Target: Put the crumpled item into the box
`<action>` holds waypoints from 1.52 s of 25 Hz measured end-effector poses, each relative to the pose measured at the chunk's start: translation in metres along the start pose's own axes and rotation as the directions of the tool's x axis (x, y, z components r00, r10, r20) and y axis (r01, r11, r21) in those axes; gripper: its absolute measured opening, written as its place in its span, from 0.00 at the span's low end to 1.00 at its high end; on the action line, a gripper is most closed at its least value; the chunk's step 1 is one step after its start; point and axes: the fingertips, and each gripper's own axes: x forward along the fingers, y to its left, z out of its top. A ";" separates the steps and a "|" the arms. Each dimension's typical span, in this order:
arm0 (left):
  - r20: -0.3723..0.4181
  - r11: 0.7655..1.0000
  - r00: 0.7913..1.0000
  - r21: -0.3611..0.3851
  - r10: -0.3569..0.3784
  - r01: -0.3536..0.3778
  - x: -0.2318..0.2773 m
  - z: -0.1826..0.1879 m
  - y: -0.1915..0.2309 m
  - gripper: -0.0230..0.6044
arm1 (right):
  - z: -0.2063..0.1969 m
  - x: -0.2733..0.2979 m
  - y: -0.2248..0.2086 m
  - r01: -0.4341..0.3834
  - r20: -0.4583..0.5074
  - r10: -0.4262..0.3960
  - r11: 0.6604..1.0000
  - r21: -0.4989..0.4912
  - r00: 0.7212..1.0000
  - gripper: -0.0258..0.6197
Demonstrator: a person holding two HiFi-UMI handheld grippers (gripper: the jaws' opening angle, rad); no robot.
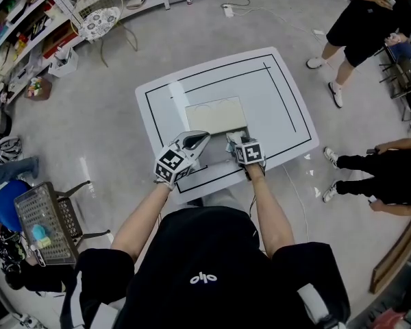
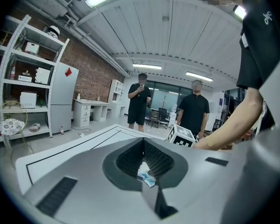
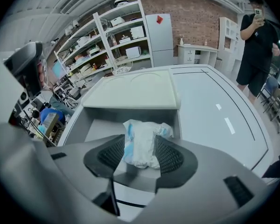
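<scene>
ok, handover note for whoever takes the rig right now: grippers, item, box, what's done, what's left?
Left gripper: jaws together. A white-and-blue scrap shows at their base; can't tell if it is gripped.
Right gripper: jaws apart, angled down into the box, straddling the crumpled item.
Crumpled item: white and blue, lying in the open near end of the box. The lid covers the far part.
Done: the item looks to be in the box and released.
Left: probably just lift the right gripper clear without dragging the item out.
</scene>
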 end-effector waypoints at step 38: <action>0.199 0.993 0.980 0.111 0.013 -0.036 -0.108 0.077 -0.071 0.05 | 0.087 -0.277 0.117 0.161 0.637 -0.052 0.980 -0.114 0.769 0.05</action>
